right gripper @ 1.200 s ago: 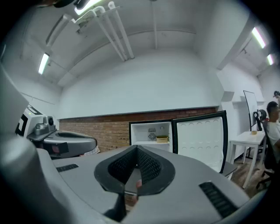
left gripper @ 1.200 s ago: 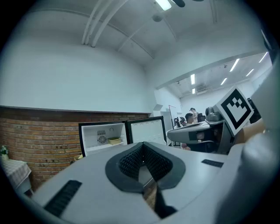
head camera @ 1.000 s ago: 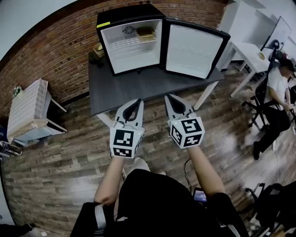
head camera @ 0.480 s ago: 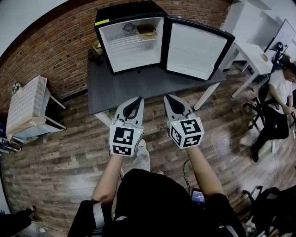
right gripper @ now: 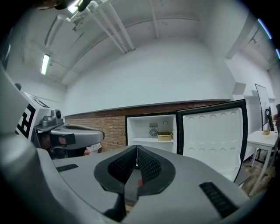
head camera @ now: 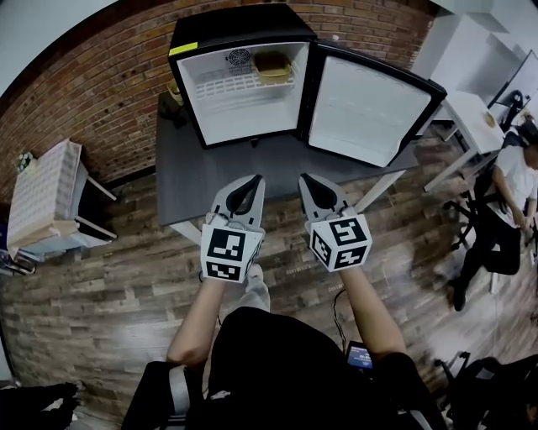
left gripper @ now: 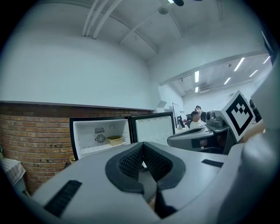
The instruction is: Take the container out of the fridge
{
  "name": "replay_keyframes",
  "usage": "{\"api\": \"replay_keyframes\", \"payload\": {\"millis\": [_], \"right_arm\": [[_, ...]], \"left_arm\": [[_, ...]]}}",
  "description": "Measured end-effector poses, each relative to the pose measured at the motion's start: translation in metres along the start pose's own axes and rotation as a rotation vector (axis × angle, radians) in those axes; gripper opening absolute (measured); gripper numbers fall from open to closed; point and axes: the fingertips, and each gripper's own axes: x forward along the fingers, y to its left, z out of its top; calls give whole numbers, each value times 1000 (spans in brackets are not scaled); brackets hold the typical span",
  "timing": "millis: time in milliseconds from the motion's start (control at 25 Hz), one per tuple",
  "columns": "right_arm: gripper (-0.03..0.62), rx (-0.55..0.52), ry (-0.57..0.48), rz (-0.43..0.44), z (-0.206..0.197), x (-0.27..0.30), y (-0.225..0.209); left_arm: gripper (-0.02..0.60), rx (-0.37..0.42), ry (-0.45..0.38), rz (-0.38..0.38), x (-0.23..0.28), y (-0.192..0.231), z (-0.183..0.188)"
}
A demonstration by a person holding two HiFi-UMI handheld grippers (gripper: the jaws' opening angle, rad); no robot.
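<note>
Ahead of me, on a dark table [head camera: 202, 180], stands the small black fridge [head camera: 239, 21] with its door [head camera: 370, 105] swung wide to the right. The container [head camera: 271, 63], a shallow yellowish tub, sits on the upper wire shelf [head camera: 225, 84], toward the back right corner, just beside the round fan grille. Below that shelf I see only white walls.

I hold both grippers side by side above the wooden floor [head camera: 126, 285], just short of the table's near edge, and both point at the fridge. The left gripper [head camera: 255, 181] has its jaws pressed together with nothing between them. Its own view shows the ribbed pads meeting at the tip [left gripper: 142, 144], and the container [left gripper: 115, 140] is small and well beyond, up to the left. The right gripper [head camera: 304, 179] is the same: jaws together and empty. Along its closed tip [right gripper: 137, 148] the container [right gripper: 165, 136] shows inside the open cabinet, slightly to the right. Both grippers are well apart from the container.

A brick wall [head camera: 92, 92] runs behind the table. Something small and yellowish sits on the table to the left of the fridge [head camera: 175, 91]; it is too small for me to say what it is. At far right a person [head camera: 508, 189] sits near a white desk [head camera: 471, 105]. At far left there is a low stand under a checked cloth [head camera: 42, 197].
</note>
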Motion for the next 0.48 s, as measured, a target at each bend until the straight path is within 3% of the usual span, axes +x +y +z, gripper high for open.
{"api": "replay_keyframes", "payload": {"millis": [480], "right_arm": [[41,-15,34,-8,22,125,-37]], "left_arm": [[14,-12,8,-13,90,96,1]]}}
